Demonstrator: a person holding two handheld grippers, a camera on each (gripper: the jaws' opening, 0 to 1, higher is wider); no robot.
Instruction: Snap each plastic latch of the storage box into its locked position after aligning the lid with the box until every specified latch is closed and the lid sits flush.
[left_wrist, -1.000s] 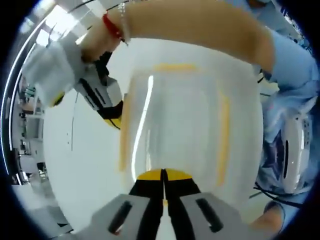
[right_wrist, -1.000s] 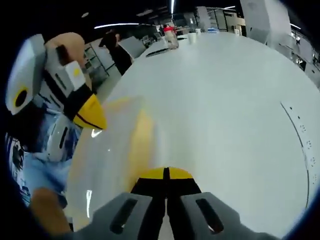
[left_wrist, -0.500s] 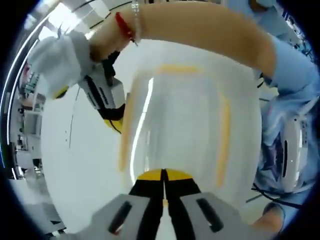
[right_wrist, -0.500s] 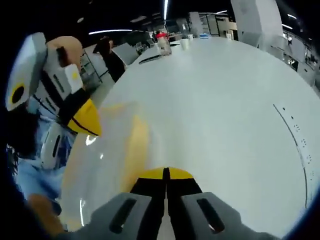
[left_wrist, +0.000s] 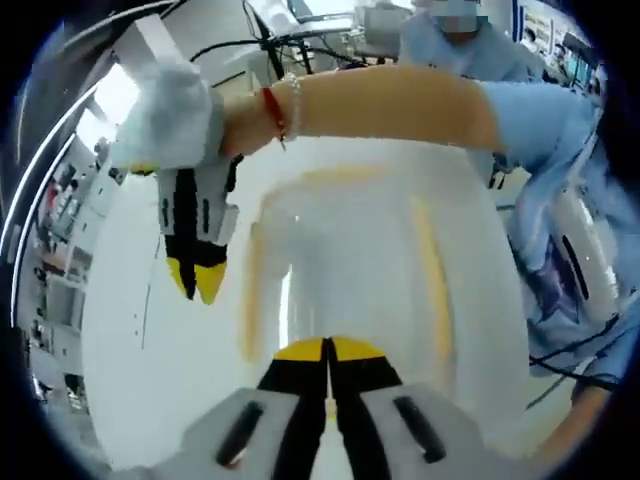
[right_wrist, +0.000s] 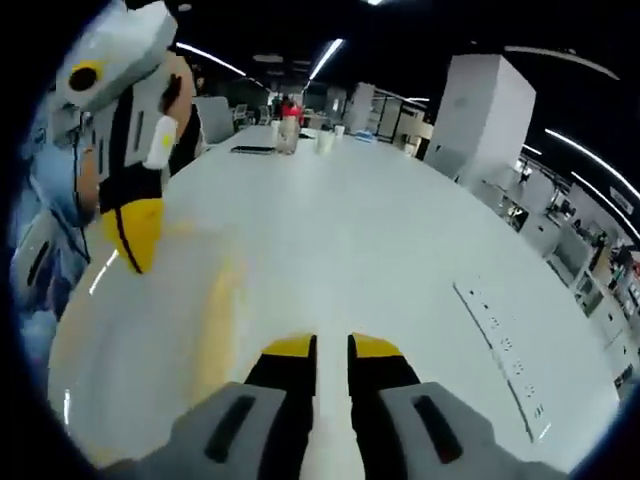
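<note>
left hand-held gripper (left_wrist: 327, 358) clenched, pinning lid (left_wrist: 340, 260) flush on table (right_wrist: 400, 250); right hand-held gripper (right_wrist: 330, 352) slightly parted, empty, poised at lid's 9 o'clock edge for a latch.

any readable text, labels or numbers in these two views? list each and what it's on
None readable.
Storage box lid: translucent white with yellow latches, no print visible.
Bottle at the far end of the table: any label is too small and blurred to read.
Left gripper and right gripper: no markings legible.
</note>
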